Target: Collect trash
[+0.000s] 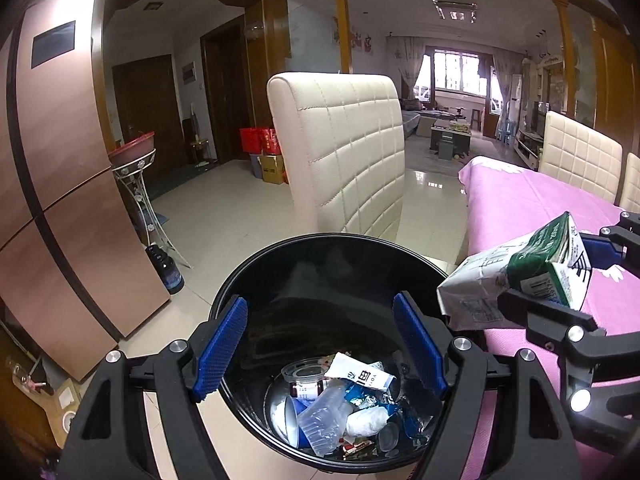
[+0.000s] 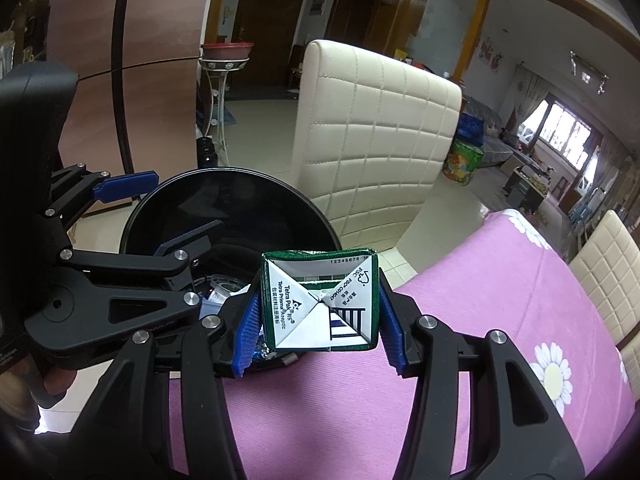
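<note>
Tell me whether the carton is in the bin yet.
Not yet. The carton is clamped in the right gripper, beside the bin rim.

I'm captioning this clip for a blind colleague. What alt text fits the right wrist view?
The right gripper clamps a green and white drink carton between its blue pads, above a pink flowered tablecloth. Beyond it sits a black trash bin with litter inside, the open left gripper over it. A cream padded chair stands behind.

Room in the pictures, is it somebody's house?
Most likely a home's dining area: a table under a pink flowered cloth, cream padded chairs, a fridge, and a living room beyond.
</note>
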